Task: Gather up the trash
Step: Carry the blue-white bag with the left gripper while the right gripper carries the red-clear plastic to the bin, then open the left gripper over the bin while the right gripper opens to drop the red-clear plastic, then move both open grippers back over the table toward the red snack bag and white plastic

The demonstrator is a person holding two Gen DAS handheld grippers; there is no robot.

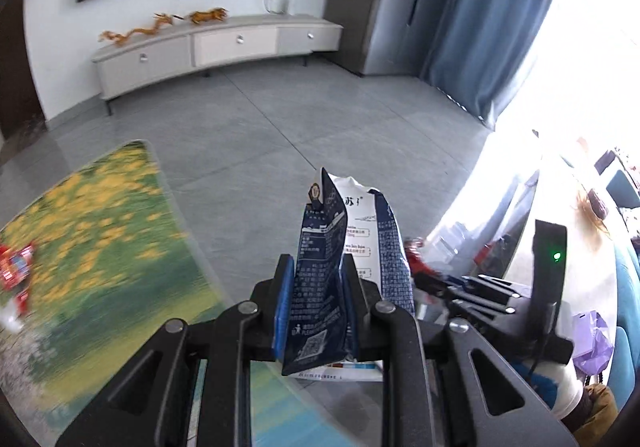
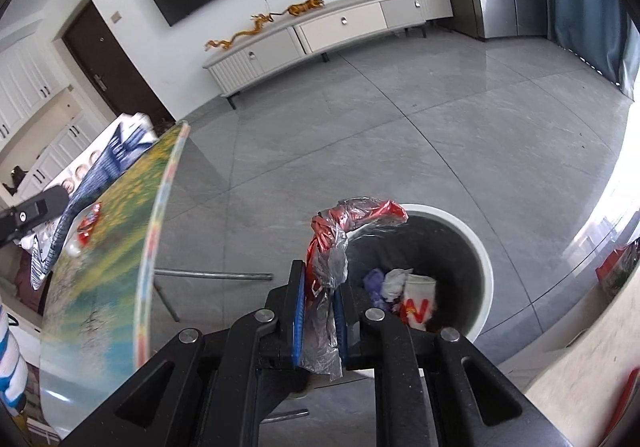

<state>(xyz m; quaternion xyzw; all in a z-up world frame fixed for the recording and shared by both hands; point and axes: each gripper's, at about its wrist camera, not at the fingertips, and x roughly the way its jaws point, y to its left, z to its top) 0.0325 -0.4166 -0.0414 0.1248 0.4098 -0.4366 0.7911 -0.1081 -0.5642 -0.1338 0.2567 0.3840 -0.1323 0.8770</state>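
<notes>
The left gripper [image 1: 316,287] is clamped on a flattened blue-and-white milk carton [image 1: 332,267], upright above the floral table's [image 1: 100,227] near right edge. The right gripper [image 2: 322,307] pinches a crumpled red-and-clear plastic wrapper [image 2: 340,239] over the white-rimmed trash bin [image 2: 486,267], which holds 1 paper cup [image 2: 418,301] and wadded scraps. Farther off, a red packet [image 1: 16,267] lies on the table's left side.

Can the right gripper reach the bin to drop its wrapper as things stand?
Probably yes. The right gripper is shut on the wrapper, which hangs just at the near rim of the open bin. No lid, and nothing shows between wrapper and opening; the table edge sits off to the left.
</notes>
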